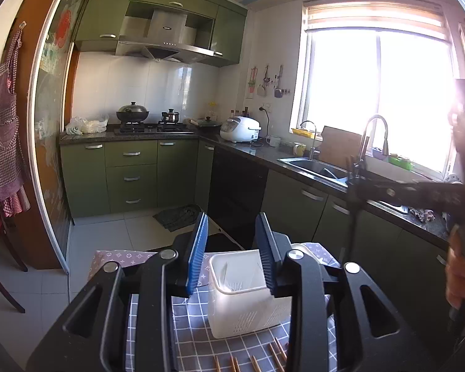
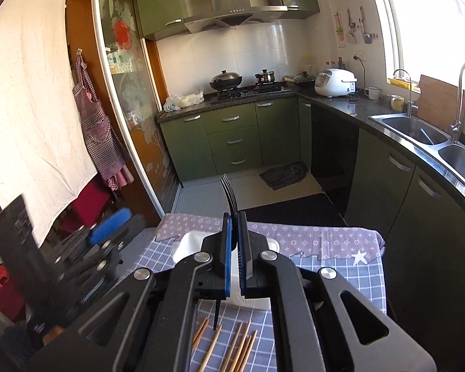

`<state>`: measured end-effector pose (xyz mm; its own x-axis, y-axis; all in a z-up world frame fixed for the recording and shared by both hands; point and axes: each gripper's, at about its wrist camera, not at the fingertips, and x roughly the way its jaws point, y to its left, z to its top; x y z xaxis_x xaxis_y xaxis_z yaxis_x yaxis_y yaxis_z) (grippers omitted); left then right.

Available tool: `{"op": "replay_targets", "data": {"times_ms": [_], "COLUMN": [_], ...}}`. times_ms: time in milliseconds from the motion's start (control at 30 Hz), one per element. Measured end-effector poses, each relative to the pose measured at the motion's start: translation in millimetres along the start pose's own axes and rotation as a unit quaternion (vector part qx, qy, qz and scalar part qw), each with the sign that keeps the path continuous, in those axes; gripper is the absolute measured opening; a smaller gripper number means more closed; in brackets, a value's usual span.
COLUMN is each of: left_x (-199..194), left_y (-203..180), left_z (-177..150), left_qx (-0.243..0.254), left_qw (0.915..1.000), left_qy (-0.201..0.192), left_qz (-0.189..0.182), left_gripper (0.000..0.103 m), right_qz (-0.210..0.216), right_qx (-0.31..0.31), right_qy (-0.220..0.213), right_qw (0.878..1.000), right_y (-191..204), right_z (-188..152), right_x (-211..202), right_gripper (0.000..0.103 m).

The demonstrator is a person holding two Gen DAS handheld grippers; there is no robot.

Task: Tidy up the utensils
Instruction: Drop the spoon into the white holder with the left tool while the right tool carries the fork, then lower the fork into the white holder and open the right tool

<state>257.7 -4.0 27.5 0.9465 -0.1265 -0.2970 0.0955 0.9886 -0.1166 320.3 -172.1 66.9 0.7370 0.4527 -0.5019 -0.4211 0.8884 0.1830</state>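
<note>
Several chopsticks (image 2: 232, 348) lie before the white caddy (image 1: 248, 297), half hidden by fingers: left gripper (image 1: 234, 252) parted, empty; right gripper (image 2: 234, 254) clamps a black fork (image 2: 229, 192).

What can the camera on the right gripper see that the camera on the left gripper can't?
Only the right wrist view shows the black fork pinched in the shut right gripper, tines up, and a white sheet hanging at the left.

Only the left wrist view looks into the white utensil holder; it seems empty. The left gripper is open with nothing between its fingers. A hand shows at the right edge.

Both show the wooden chopsticks on the checked cloth, the stove, the rice cooker and the sink.
</note>
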Motion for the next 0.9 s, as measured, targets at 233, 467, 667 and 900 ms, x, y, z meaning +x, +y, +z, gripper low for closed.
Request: {"op": "replay_targets", "data": {"times_ms": [233,467,667,900], "left_x": [-54.3,-54.0,-37.9,-24.9], "left_y": [1.5,10.1,8.4,6.1], "left_z": [-6.4,-14.9,-26.4,-46.8], "left_qx": [0.053,0.039,0.031,0.028], "left_qw": [0.9980,0.9992,0.9965,0.9847], "left_qy": [-0.031,0.009,0.077,0.172], "left_qz": [0.015,0.001,-0.005,0.003], "left_gripper": [0.038,0.038,0.037,0.038], "right_qz": [-0.072,-0.088,-0.087,-0.073], "right_qx": [0.011,-0.001,-0.016,-0.028], "right_qy": [-0.056,-0.008,0.019,-0.008], "right_qw": [0.996,0.996,0.996,0.997], "right_y": [-7.4,-9.9,-8.7,-2.5], "right_z": [35.0,7.0,-21.4,-33.2], "right_x": [42.1,84.1,87.1,27.6], "right_gripper": [0.005,0.005,0.015,0.017]}}
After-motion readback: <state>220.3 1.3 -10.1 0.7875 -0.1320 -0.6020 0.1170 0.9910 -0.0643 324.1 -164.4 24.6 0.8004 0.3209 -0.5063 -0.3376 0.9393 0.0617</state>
